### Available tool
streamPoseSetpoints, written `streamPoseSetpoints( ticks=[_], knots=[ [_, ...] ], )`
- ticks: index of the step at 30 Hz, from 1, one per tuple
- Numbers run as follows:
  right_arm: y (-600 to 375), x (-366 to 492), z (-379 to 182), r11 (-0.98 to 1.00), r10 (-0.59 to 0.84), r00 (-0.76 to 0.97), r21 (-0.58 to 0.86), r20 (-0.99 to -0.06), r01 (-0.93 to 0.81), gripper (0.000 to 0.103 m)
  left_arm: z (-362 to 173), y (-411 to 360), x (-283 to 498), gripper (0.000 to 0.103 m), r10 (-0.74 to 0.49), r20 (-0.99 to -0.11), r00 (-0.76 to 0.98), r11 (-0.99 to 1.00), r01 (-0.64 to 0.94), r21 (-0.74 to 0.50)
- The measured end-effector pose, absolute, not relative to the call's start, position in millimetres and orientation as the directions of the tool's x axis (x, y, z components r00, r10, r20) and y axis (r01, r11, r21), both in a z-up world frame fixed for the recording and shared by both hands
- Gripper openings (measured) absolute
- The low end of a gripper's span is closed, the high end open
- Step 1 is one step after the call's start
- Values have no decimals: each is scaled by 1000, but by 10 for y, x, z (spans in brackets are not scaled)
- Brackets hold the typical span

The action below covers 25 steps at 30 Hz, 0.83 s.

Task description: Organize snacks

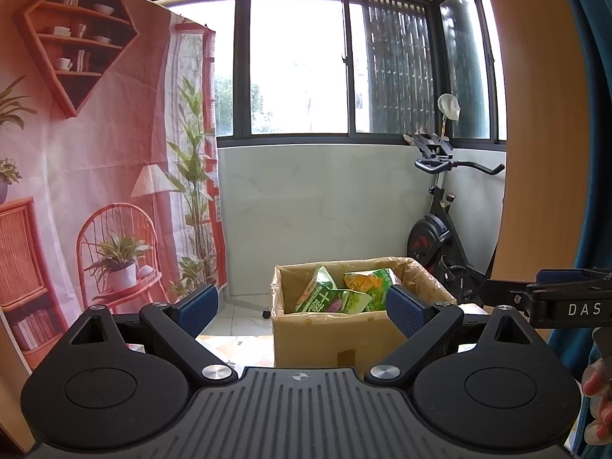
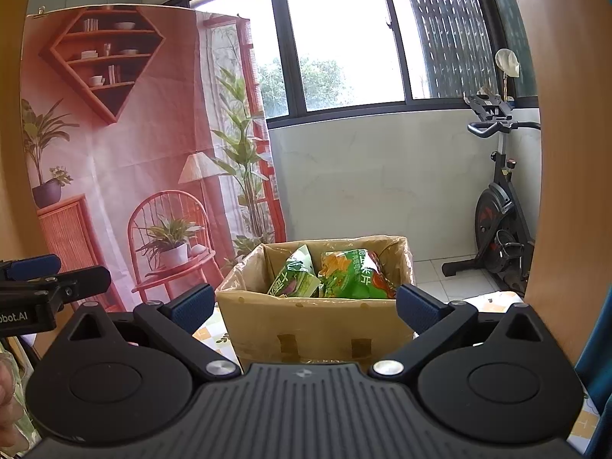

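Note:
A cardboard box (image 1: 325, 334) stands on the table ahead, also in the right wrist view (image 2: 306, 325). Inside it lie green snack bags (image 1: 336, 292), also seen from the right wrist (image 2: 344, 275). My left gripper (image 1: 302, 308) is open and empty, held just in front of the box. My right gripper (image 2: 306, 304) is open and empty, also just in front of the box. The right gripper shows at the right edge of the left wrist view (image 1: 554, 298), and the left gripper at the left edge of the right wrist view (image 2: 49, 283).
The table has a patterned cloth (image 2: 214, 338). A printed room backdrop (image 1: 95, 191) hangs on the left. An exercise bike (image 2: 497, 210) stands at the back right by the window wall. A wooden panel (image 1: 535, 114) rises close on the right.

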State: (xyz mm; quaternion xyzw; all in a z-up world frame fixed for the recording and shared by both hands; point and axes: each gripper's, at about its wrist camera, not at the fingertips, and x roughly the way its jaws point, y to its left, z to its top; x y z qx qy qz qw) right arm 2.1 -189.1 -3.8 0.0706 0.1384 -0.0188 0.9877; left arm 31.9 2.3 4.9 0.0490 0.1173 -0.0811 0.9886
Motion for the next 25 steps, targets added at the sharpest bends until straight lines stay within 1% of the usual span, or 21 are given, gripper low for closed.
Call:
streamPoseSetpoints(
  ticks=[25],
  knots=[
    [-1890,-3,-29,989,-19,963,137,-270,58,103,28,101,311,96,-157,-238,959,983,175,57]
  ],
)
